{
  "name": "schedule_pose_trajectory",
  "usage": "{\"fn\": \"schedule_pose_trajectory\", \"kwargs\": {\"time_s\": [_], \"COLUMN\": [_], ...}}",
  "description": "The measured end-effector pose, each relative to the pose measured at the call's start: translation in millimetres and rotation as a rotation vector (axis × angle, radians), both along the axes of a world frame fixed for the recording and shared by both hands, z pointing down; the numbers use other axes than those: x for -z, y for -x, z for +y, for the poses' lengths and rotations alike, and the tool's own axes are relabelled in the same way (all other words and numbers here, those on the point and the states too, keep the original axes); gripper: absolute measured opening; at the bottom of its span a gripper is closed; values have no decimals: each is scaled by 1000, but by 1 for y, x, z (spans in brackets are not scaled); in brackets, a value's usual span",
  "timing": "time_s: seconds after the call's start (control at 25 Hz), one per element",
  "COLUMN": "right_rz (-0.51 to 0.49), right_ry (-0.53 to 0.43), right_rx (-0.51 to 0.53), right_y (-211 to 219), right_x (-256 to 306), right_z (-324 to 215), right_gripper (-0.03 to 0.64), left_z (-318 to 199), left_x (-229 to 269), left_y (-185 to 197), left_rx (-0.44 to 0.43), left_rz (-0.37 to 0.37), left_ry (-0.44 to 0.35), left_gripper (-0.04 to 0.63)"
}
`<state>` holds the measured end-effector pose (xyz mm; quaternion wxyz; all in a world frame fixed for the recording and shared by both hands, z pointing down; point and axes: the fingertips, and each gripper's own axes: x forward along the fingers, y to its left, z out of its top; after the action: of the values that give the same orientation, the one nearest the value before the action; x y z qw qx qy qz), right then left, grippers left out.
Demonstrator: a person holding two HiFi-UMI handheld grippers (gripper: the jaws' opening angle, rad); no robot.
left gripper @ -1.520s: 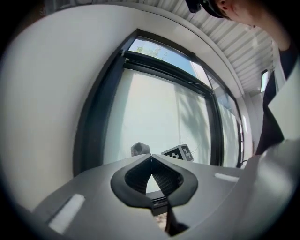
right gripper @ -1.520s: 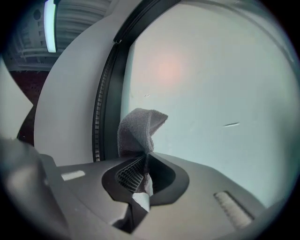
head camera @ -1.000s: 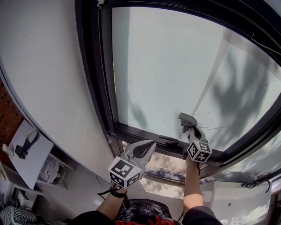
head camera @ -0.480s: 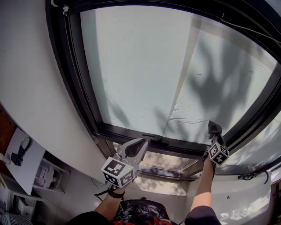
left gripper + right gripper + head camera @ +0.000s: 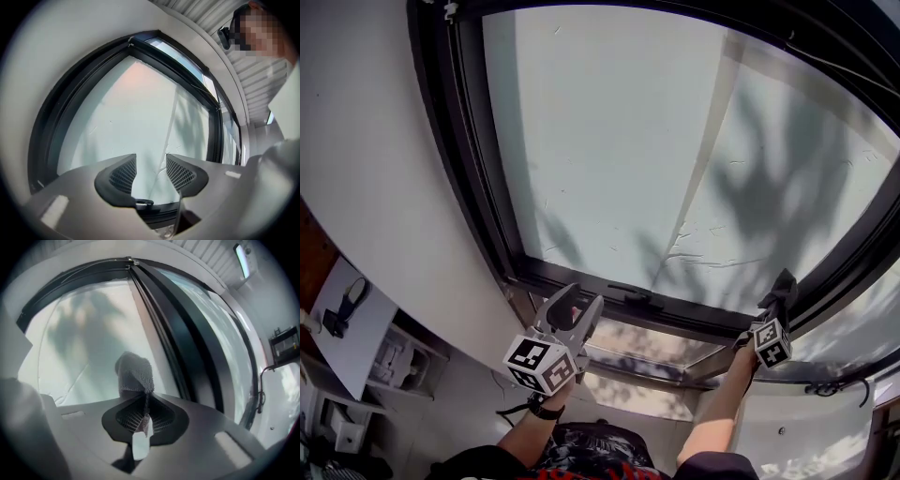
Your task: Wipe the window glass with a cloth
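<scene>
At the lower right corner of the pane, one grey cloth [image 5: 785, 284], bunched to a rounded tip, clamped in the right gripper [image 5: 779, 302]. In the right gripper view the jaws are closed together on the cloth's [image 5: 135, 373] lower end, and a white tag [image 5: 139, 444] hangs down behind the pads. The tip sits where the glass meets the dark frame; whether it presses on the pane cannot be told.

Item: window glass [image 5: 656, 141], large, pale and frosted in look, filling most of the head view. Blurred leaf shadows [image 5: 769, 178] lie across its right half, with thin irregular marks [image 5: 698, 258] low down near the middle.

Item: window frame [image 5: 455, 159], dark, running down the left side and along the bottom. A small dark latch [image 5: 630, 293] sits on the bottom rail.

Item: left gripper [image 5: 577, 307], held below the bottom rail, well apart from the cloth. Its jaws are opening, and the left gripper [image 5: 151, 164] view shows nothing between the mesh pads [image 5: 123, 174], only the pane beyond.

Item: white wall [image 5: 366, 141], left of the frame.

Item: white board [image 5: 356, 328], lower left, carrying a small black object that is too small to identify.
</scene>
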<state>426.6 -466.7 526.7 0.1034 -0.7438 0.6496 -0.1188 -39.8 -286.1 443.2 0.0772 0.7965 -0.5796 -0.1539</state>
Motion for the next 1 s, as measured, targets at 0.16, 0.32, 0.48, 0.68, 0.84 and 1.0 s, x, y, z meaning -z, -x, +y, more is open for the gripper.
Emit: {"fn": "schedule_pose_trajectory", "kwargs": {"time_s": [0.16, 0.32, 0.48, 0.68, 0.84, 1.0], "right_rz": [7, 89, 146, 265, 390, 405], "right_ry": [-74, -142, -135, -67, -34, -14], "right_rx": [245, 607, 903, 1129, 1192, 1198], "right_y": [122, 313, 477, 629, 695, 716], "right_x": [9, 19, 9, -16, -32, -37], "right_z": [-5, 12, 44, 72, 86, 79], "right_gripper": [18, 18, 18, 18, 18, 18], "left_z": [3, 14, 47, 103, 130, 139], "left_x": [-4, -14, -13, -4, -14, -15], "left_y": [15, 50, 109, 184, 217, 223], "left_rx": [5, 52, 186, 339, 427, 444], "left_rz": [-42, -28, 4, 41, 33, 1], "left_ry": [23, 66, 85, 67, 131, 140], "left_gripper": [176, 176, 0, 0, 0, 0]}}
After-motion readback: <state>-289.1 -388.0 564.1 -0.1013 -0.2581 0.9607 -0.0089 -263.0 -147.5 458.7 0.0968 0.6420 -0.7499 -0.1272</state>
